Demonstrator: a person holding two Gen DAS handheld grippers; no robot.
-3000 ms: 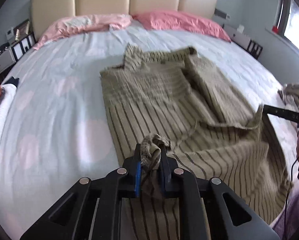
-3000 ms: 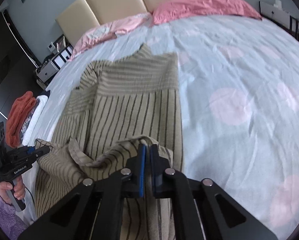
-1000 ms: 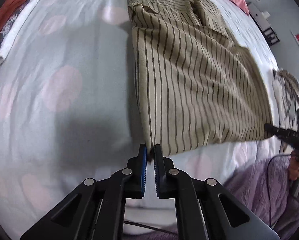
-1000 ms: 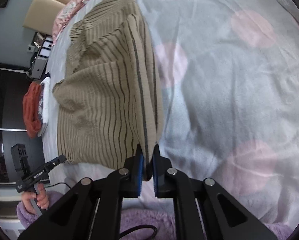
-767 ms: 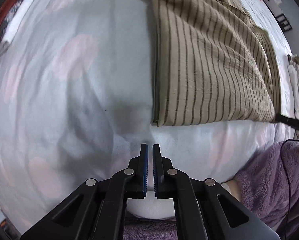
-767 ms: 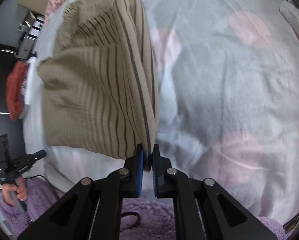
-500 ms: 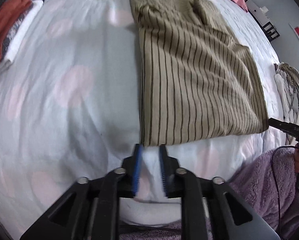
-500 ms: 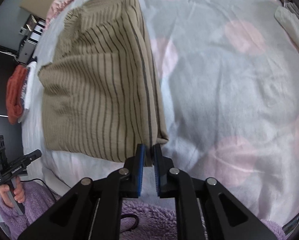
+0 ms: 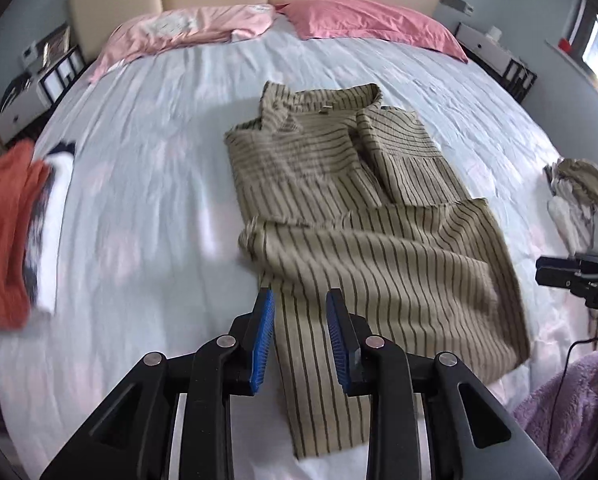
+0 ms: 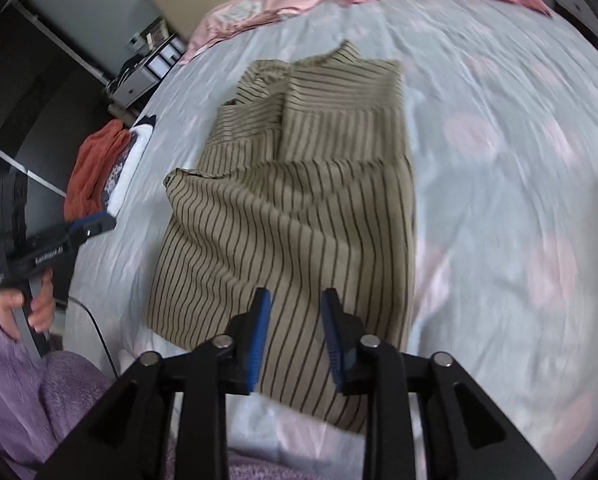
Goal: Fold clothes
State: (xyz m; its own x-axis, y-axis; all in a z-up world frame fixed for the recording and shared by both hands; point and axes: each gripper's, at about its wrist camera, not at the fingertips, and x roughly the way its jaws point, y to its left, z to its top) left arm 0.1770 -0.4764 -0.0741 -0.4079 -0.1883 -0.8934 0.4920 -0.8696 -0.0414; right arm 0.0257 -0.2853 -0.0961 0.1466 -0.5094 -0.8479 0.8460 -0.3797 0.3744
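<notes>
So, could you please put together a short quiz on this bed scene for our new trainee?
1. True or false: the striped shirt lies on the bed sheet with its collar toward the pink pillows.
2. What is between the pads of the left gripper and the right gripper? A) a shirt corner each B) nothing pinched; both stand apart above the shirt C) a pillow
3. Fill in: the stack topped by an orange garment lies on the shirt's ____ side in the left wrist view.

Key: 1 true; 2 B, and the right gripper's jaws are opening; 3 left.
</notes>
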